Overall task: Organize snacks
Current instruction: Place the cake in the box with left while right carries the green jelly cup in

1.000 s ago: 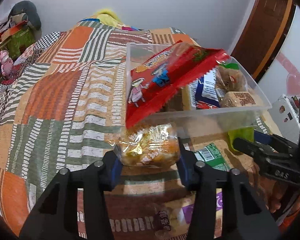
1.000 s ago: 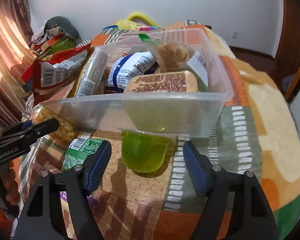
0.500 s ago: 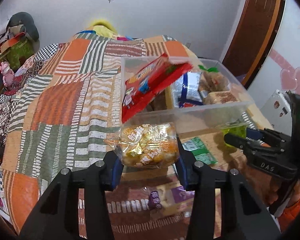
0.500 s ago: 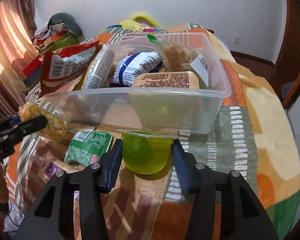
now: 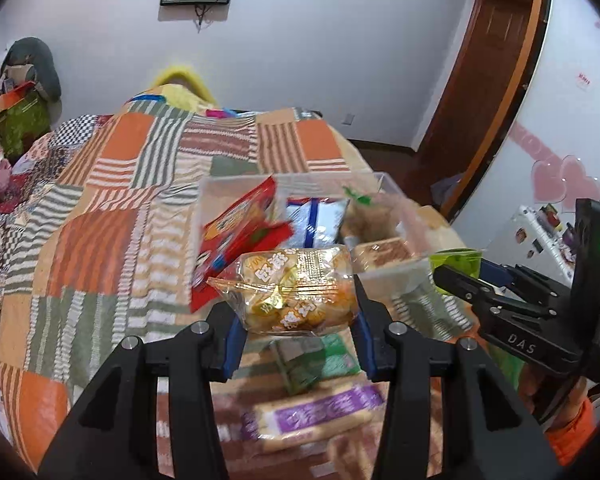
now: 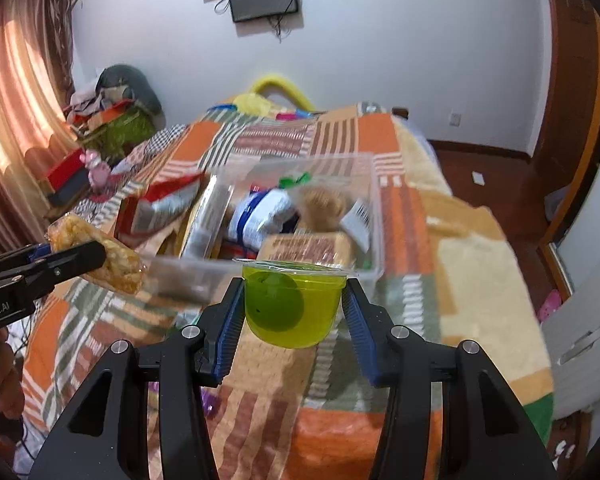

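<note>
Both loads are airborne just short of the clear bin (image 6: 374, 216). Left claw (image 5: 296, 320) pinches the biscuit packet (image 5: 296, 294); right claw (image 6: 294, 312) pinches the green jelly cup (image 6: 294, 306). Clear the near rim first, keep the cup level, then release low inside.

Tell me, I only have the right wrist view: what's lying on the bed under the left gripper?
Observer: A green packet and a purple-labelled packet lie on the blanket below the left gripper.
Operator: What's printed on the snack it holds?
Observer: The clear snack bag shows white characters on orange, with yellowish pieces inside.
Operator: Does my right gripper show from there?
Observer: Yes, the right gripper appears side-on there, clamping the green jelly cup beside the clear bin.
</note>
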The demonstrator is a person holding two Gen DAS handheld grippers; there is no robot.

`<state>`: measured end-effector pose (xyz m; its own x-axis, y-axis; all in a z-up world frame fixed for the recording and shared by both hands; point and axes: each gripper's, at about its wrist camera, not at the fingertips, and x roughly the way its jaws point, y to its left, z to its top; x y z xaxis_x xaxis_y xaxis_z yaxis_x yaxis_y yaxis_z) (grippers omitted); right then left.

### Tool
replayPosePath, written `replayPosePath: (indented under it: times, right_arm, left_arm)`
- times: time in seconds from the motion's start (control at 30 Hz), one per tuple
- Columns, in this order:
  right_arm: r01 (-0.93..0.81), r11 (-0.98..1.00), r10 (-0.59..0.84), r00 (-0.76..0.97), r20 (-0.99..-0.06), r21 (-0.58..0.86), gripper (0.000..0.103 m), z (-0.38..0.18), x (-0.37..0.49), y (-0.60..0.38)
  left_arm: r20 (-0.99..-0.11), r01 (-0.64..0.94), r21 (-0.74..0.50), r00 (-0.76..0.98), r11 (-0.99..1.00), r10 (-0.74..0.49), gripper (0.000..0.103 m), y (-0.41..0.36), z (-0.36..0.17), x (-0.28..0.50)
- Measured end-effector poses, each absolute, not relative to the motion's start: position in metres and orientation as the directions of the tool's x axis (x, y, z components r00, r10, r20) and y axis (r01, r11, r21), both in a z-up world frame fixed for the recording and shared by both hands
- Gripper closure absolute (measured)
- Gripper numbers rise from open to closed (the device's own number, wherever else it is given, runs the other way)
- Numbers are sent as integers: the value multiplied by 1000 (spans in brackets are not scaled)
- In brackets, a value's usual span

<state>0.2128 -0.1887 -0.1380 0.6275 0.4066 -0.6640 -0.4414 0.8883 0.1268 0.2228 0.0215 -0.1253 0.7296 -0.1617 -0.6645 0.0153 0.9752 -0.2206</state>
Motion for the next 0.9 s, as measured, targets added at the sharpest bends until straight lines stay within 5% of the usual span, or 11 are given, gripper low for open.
replayPosePath:
  times: [0.9]
  right_arm:
    - [-426,899,377,626,-683,106,57,-153,268,-180]
  left_arm:
    - [-738,77,-180,648,981,-186,55,-20,-162,331]
